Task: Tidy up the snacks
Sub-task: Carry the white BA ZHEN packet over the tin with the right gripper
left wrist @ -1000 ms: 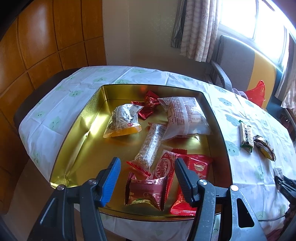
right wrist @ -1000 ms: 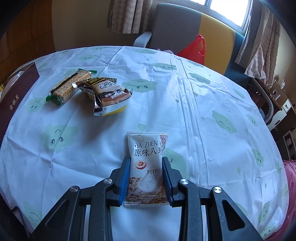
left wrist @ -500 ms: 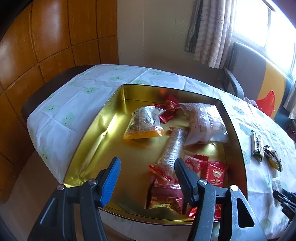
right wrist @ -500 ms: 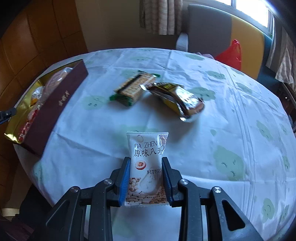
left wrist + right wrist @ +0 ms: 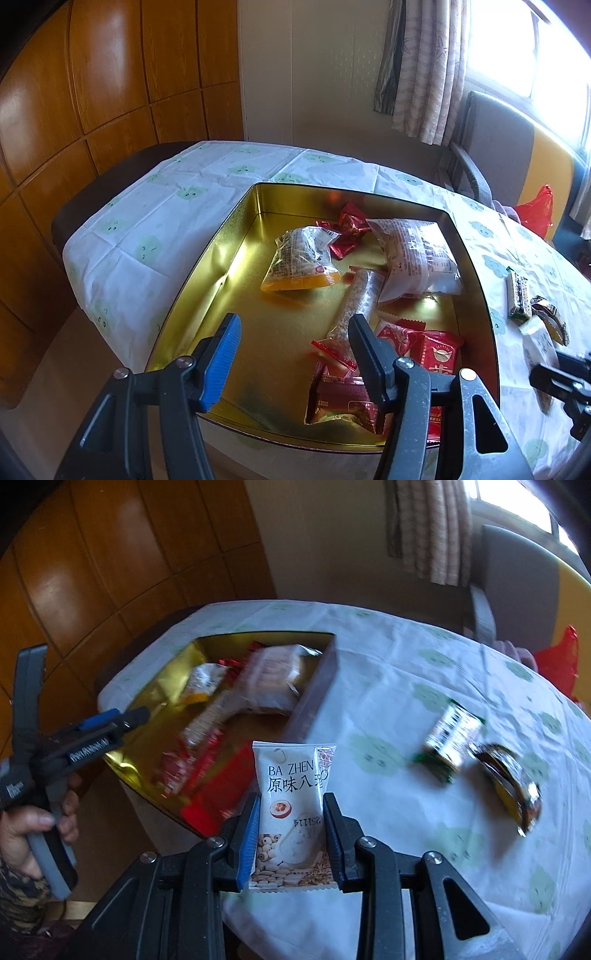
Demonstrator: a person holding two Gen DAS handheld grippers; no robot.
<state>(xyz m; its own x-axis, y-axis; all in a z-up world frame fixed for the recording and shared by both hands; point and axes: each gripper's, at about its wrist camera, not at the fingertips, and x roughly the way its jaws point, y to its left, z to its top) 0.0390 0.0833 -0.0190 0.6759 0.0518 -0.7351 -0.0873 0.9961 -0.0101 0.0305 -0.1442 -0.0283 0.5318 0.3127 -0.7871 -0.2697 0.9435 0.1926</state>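
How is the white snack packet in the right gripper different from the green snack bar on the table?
The white snack packet is pinched between the right gripper's fingers and held up off the table; the green snack bar lies loose on the tablecloth. The white packet stands upright with big printed letters; the green bar lies flat beside a dark brown packet. Both are wrapped snacks still outside the gold tin.

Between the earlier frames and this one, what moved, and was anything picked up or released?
The right gripper, clamped throughout on the white snack packet, carried it from over the open tablecloth toward the gold tin, which now fills its view's left. The left gripper drifted slightly over the tin, open and empty. Nothing was grasped or released. Snacks in the tin and the two packets on the tablecloth stayed put.
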